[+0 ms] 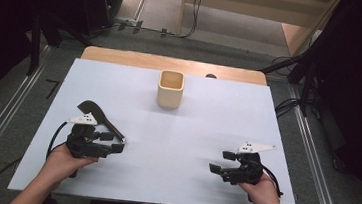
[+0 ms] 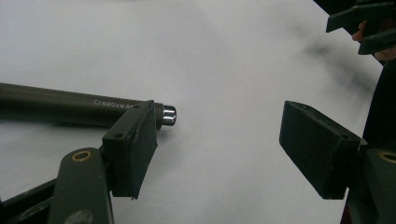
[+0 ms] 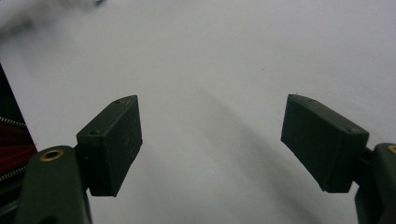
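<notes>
A dark spatula [image 1: 98, 115] lies flat on the white table [image 1: 176, 131] at the left, its head toward the back and its handle running to the right. My left gripper [image 1: 113, 142] rests just in front of the handle's end, open with nothing between its jaws. In the left gripper view the olive handle [image 2: 70, 105], tipped by a metal cap [image 2: 169, 115], passes behind the left fingertip [image 2: 133, 149] and stays outside the gap of my left gripper [image 2: 224, 140]. My right gripper [image 1: 220, 162] sits at the front right, open over bare table [image 3: 210, 144].
A cream square cup [image 1: 171, 88] stands upright at the back middle of the table. A wooden edge [image 1: 172, 63] runs behind the white surface. The other gripper [image 2: 359, 25] appears in the top right corner of the left gripper view. Red cloth [image 3: 14, 140] lies beyond the table's near edge.
</notes>
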Demonstrator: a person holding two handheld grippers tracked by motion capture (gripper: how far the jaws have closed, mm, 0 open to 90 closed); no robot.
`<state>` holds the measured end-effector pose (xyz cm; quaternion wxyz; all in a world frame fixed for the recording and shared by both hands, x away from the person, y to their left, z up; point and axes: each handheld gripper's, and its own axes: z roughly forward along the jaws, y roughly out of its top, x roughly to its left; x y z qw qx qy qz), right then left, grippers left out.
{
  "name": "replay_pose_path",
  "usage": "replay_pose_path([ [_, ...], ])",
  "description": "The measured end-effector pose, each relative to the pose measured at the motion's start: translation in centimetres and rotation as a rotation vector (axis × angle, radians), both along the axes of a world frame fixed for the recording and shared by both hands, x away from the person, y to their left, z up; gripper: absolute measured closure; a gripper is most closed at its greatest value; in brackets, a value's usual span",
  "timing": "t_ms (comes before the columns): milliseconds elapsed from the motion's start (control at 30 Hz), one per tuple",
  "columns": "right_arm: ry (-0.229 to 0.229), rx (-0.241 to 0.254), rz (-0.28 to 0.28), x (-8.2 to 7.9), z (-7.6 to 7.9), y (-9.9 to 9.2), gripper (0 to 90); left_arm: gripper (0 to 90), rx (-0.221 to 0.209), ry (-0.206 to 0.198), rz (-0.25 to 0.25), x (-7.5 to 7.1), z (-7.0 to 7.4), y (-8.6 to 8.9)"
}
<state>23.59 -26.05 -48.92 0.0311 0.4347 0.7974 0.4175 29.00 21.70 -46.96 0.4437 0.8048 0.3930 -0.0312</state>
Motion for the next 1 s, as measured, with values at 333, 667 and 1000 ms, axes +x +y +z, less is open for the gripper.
replay_pose_path([
  [333,-0.022,0.04,-0.033,0.23,0.17,-0.35,18.8,31.1,0.061,0.053,0.036,0.27,0.04,-0.02],
  [667,0.008,0.014,-0.024,0.39,-0.06,-0.31,18.8,31.0,0.05,0.033,0.019,0.19,0.16,-0.08],
  [1000,0.013,0.006,-0.031,0.43,-0.07,-0.44,18.8,31.0,0.056,0.034,0.007,0.17,0.0,-0.16],
])
